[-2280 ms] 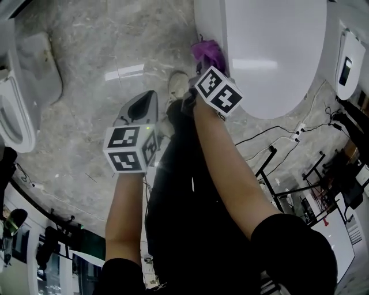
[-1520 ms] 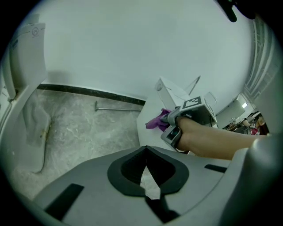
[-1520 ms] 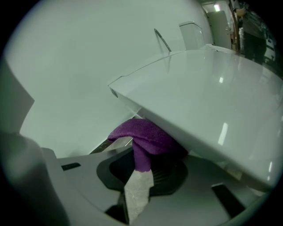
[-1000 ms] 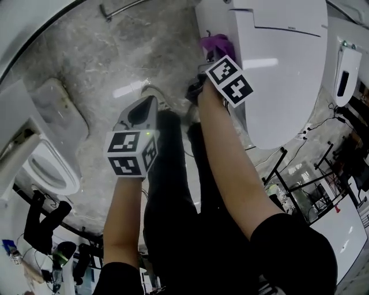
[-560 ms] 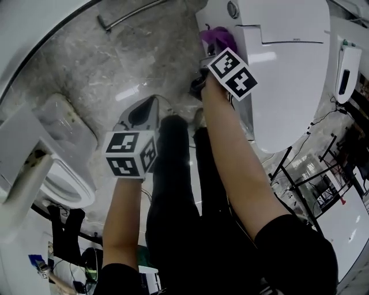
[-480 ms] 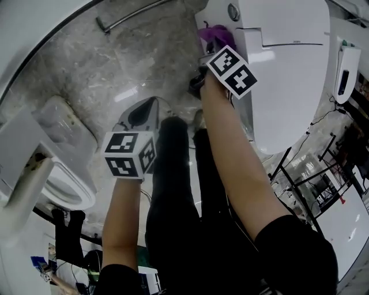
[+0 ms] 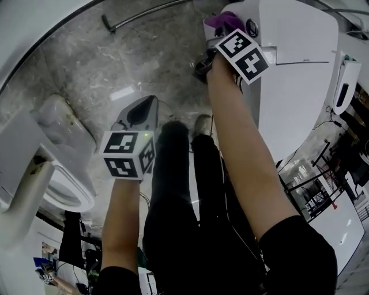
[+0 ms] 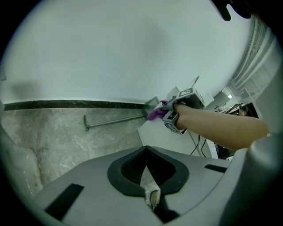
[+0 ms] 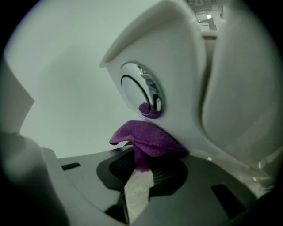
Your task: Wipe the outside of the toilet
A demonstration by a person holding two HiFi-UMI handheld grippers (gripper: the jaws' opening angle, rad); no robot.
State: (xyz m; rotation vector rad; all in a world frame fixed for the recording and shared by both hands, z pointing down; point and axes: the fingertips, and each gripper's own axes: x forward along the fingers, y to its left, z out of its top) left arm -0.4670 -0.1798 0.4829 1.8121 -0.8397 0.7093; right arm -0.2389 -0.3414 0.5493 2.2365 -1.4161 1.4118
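Closed tight on nothing, the left gripper [image 7: 140,110] hangs over the grey marble floor [image 7: 86,63], with a second toilet [image 7: 63,190] off at its left side. A metal bar [image 7: 144,11] lies on the floor by the wall beyond it. Further right, the right gripper [image 9: 139,176] is stretched forward, its jaws clamped on a purple cloth [image 9: 148,139]. The cloth is pressed against the white side of the toilet [image 7: 300,57], just under the round chrome flush button [image 9: 141,95].
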